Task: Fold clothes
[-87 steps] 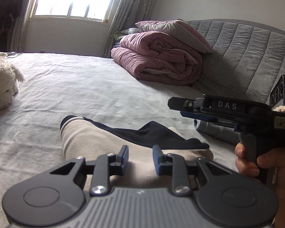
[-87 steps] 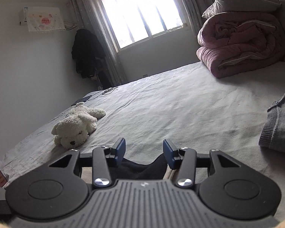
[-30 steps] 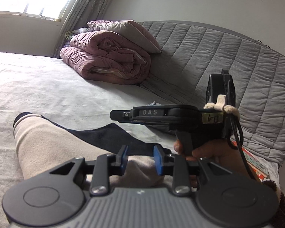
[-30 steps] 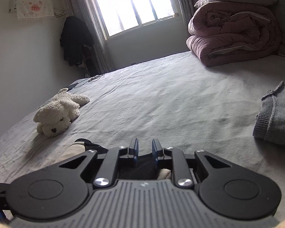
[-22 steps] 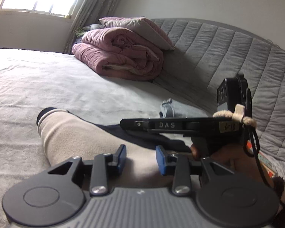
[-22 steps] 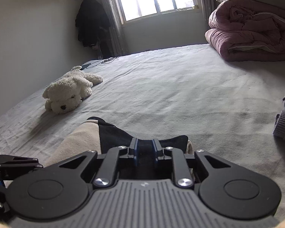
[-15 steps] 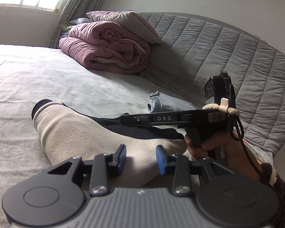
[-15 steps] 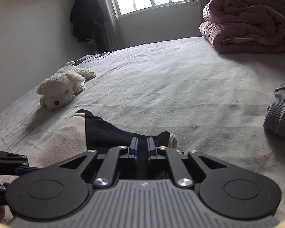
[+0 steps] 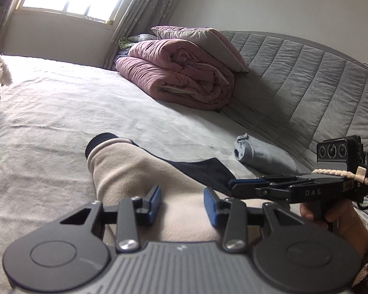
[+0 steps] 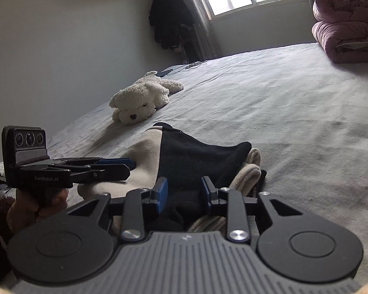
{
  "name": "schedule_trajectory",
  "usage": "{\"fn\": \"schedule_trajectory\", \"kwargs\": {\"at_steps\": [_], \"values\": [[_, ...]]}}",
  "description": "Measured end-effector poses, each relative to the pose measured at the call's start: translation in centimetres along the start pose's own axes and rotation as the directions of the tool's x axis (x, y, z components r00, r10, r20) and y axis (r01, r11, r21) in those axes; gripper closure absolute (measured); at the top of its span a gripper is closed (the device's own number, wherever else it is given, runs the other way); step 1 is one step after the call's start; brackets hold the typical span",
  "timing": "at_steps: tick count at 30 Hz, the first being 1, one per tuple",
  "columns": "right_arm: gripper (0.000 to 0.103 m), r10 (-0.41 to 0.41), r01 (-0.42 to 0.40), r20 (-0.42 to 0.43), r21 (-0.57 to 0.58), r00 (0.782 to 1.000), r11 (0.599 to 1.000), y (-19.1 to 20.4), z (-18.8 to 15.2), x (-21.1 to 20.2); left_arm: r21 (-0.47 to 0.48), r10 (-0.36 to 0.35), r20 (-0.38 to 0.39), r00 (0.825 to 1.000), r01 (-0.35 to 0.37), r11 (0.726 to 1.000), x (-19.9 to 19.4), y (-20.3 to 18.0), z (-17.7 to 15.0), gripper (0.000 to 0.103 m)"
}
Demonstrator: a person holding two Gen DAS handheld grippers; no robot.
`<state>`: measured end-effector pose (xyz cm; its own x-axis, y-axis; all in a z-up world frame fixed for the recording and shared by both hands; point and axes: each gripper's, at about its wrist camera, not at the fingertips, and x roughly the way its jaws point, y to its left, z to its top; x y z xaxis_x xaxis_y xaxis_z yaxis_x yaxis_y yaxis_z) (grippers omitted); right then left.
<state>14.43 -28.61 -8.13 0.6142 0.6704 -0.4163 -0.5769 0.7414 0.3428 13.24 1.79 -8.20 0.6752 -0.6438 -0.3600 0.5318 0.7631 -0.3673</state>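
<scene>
A folded beige and navy fleece garment (image 9: 135, 171) lies on the grey bed sheet (image 9: 61, 112). My left gripper (image 9: 182, 203) hovers over its beige near end. The jaws are opening and the pads stand apart without pressing the cloth. In the right wrist view the garment (image 10: 196, 156) shows its navy layer on top. My right gripper (image 10: 184, 192) is over that navy part, jaws opening, with cloth lying between the pads but not pinched. Each gripper shows side-on in the other's view, held by a hand: the right gripper (image 9: 235, 186) and the left gripper (image 10: 131, 165).
A folded grey knit (image 9: 265, 156) lies near the quilted headboard (image 9: 306, 85). A rolled pink quilt (image 9: 179, 80) with a pillow sits at the bed's far corner. A white plush dog (image 10: 139, 100) rests on the sheet beyond the garment. A dark coat (image 10: 169, 24) hangs by the window.
The right jaws, shut on the navy cloth half a second ago, have spread apart. The left jaws have widened too. Both views have swung left and the grippers sit slightly lower.
</scene>
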Motion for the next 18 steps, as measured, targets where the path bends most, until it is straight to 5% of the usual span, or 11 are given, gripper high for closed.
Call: {"fn": "schedule_trajectory", "kwargs": {"at_steps": [3,9,13,18], "values": [[0.07,-0.024,0.024,0.005,-0.037,1.0,0.999,1.0,0.4,-0.4,-0.015,-0.009,0.007,1.0,0.009,1.0,-0.4,0.2,0.0,0.063],[0.033,-0.112,0.106,0.091,0.067,0.99,0.992,0.2,1.6,-3.1,-0.159,-0.048,0.098,0.994,0.063,0.985,-2.2,1.8,0.6,0.047],[0.026,-0.126,0.103,0.095,0.224,0.987,0.969,-1.8,2.0,-4.0,-0.236,-0.012,0.116,0.993,0.039,0.971,-2.7,2.8,0.8,0.044],[0.025,-0.116,0.108,-0.004,0.393,0.993,0.913,-3.8,1.5,-3.0,-0.311,0.009,0.096,0.995,0.022,0.95,-2.8,3.8,0.9,0.038]]}}
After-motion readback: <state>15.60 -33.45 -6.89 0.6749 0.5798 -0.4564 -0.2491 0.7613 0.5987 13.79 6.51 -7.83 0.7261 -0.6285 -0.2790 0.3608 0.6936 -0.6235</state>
